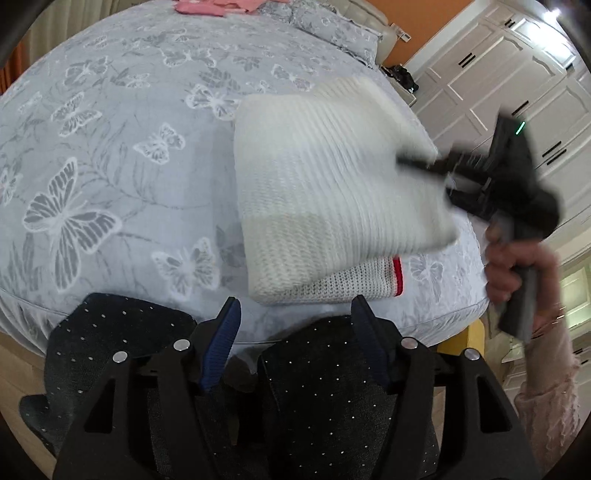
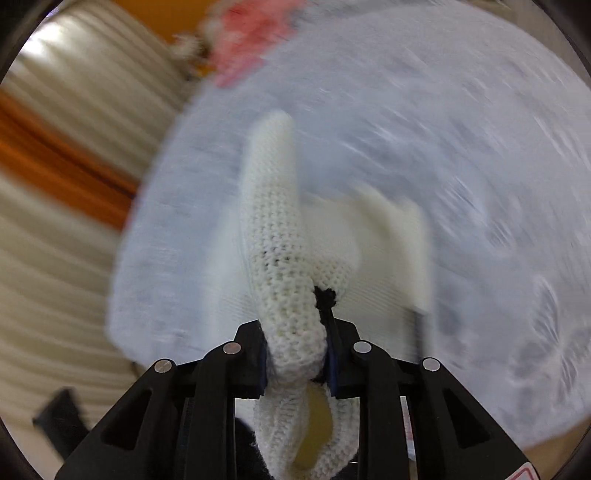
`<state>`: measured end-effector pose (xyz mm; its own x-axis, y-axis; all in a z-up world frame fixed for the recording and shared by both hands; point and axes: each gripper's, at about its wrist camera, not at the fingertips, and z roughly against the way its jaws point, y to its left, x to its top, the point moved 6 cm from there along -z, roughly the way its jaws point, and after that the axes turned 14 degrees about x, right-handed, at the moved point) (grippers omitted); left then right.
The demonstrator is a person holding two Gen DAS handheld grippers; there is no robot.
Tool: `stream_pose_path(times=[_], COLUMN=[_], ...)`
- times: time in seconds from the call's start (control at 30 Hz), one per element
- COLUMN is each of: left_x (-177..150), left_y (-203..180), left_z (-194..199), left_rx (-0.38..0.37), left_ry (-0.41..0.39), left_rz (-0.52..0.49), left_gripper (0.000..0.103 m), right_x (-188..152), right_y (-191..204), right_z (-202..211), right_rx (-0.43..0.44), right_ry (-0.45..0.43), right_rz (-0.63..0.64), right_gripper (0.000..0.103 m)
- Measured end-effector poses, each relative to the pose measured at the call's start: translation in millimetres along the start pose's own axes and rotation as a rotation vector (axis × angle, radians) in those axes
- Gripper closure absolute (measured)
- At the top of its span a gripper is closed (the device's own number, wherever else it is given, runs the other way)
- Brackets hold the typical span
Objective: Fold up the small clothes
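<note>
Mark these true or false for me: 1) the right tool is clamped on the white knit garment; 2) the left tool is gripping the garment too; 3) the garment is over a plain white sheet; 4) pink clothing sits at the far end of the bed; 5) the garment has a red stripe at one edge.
1) True: the right tool is shut on a fold of the white knit garment.
2) False: the left tool is open and holds nothing, short of the garment.
3) False: the bedspread is grey-blue with butterflies.
4) True: pink clothing lies at the far end.
5) True: a red stripe shows on the lower layer.
</note>
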<state>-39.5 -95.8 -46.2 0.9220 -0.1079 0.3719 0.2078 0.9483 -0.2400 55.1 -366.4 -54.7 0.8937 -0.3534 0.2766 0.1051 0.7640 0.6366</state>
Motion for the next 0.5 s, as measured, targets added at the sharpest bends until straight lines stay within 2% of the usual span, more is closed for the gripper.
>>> stream_pose_path(times=[0.03,0.1,0.2,0.4,0.5], left_x=[-1,-2,-1,6,8], left_y=[-2,-5,-11,-20,-24], left_z=[-4,-8,-9,-12,-14], left_rx=[-0.011,-0.017,-0.004,0.093,0.108], left_ry=[0.012,0.031,0.033,-0.002,-0.008], left_rz=[0.005,0.012,-0.009,-0.099,-0.116], left_gripper=[0.043,0.043,0.043,0.043,0.043], right_x=[-11,-30,-33,-22,-29], right_y=[-31,-60,-60,-41,-56], right_z=[-12,-27,-27,-2,-12], right_rx=[-0.057,-0.087,-0.048,-0.007,-0.043], right_ry=[0.043,0.088,0.057,-0.005,0.035], right_rz=[-0.051,-0.096,-0.108,-0.050,-0.065], right_gripper=[0.081,0.081,0.081,0.081,0.081])
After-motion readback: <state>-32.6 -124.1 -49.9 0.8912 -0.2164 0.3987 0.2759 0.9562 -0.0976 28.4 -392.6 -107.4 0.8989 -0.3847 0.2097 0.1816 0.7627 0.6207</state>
